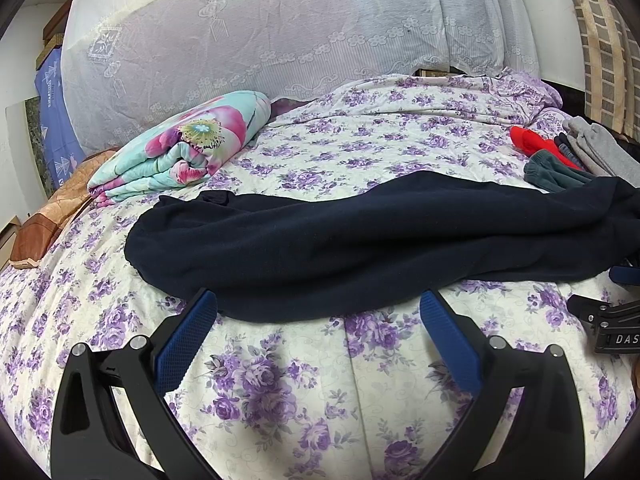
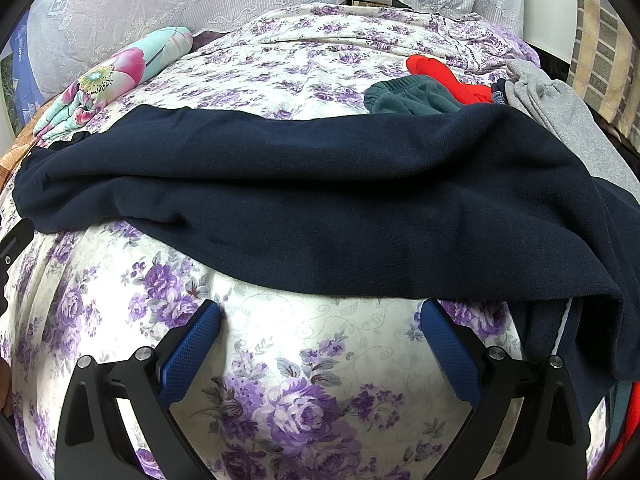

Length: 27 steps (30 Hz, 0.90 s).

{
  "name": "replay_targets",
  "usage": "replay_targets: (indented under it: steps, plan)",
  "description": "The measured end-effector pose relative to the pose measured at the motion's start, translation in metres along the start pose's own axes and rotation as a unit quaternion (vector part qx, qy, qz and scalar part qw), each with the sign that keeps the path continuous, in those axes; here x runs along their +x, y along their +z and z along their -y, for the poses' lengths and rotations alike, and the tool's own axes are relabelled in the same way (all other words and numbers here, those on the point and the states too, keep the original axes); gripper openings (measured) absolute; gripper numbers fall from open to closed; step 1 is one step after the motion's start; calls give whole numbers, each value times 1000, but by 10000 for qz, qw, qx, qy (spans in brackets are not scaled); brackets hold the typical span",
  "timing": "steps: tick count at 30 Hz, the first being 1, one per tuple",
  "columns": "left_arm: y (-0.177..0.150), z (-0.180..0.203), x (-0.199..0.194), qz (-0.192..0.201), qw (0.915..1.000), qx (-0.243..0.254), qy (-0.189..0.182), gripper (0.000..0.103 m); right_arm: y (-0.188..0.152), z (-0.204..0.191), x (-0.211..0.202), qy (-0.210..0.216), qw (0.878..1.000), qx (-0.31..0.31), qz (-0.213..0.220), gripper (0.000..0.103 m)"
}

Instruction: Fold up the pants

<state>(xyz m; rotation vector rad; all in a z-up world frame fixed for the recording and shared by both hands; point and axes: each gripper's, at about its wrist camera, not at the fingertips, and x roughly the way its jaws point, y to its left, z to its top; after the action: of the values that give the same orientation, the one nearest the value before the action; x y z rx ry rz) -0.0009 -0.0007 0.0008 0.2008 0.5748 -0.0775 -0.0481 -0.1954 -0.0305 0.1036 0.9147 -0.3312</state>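
Note:
Dark navy pants (image 1: 340, 236) lie stretched left to right across a bed with a purple-flowered sheet (image 1: 280, 380). They fill the middle of the right wrist view (image 2: 320, 200); their right end hangs over other clothes. My left gripper (image 1: 318, 300) is open and empty, its blue fingertips at the near edge of the pants. My right gripper (image 2: 320, 312) is open and empty, just short of the pants' near edge. The right gripper's body shows at the right edge of the left wrist view (image 1: 612, 320).
A folded floral quilt (image 1: 180, 148) lies at the back left. A pile of clothes sits at the right: a red garment (image 2: 440, 72), a dark green one (image 2: 408, 96) and a grey one (image 2: 560, 112). A lace-covered mound (image 1: 260, 32) rises behind the bed.

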Motion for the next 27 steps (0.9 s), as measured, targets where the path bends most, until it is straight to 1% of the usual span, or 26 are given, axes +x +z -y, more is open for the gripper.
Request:
replay_targets:
  steps: [27]
  plan:
    - [-3, 4, 0, -26, 10000, -12, -16, 99, 0, 0, 0, 0, 10000, -1, -1, 100]
